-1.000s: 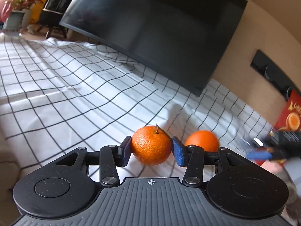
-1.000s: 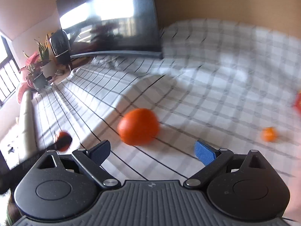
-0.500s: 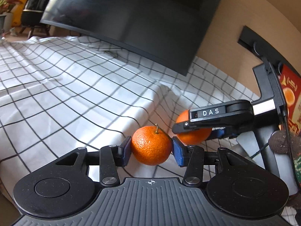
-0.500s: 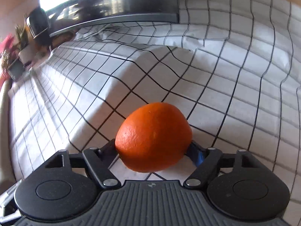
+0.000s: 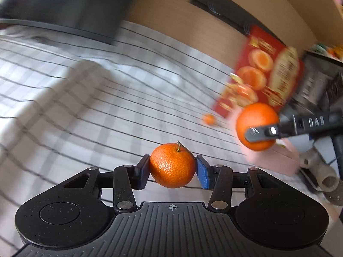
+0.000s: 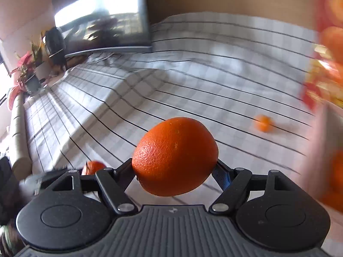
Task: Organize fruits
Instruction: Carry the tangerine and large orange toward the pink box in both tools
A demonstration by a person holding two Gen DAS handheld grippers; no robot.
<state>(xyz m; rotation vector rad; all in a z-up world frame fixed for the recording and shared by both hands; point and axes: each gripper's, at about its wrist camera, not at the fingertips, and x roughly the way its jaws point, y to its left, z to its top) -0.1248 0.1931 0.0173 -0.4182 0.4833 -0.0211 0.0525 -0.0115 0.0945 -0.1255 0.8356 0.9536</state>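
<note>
Orange mandarin (image 5: 172, 165) w/ stem clamped btwn left gripper (image 5: 172, 172) pads, clear of checked cloth (image 5: 107, 111). Right gripper (image 6: 175, 172) grips large orange (image 6: 175, 156), also lifted. Both pitched down; bkgd blurred.

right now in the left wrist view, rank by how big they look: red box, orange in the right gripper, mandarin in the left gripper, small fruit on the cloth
1. red box
2. orange and mandarin: look alike, and the mandarin is nearer the camera, so unranked
3. small fruit, farther off and blurred
</note>
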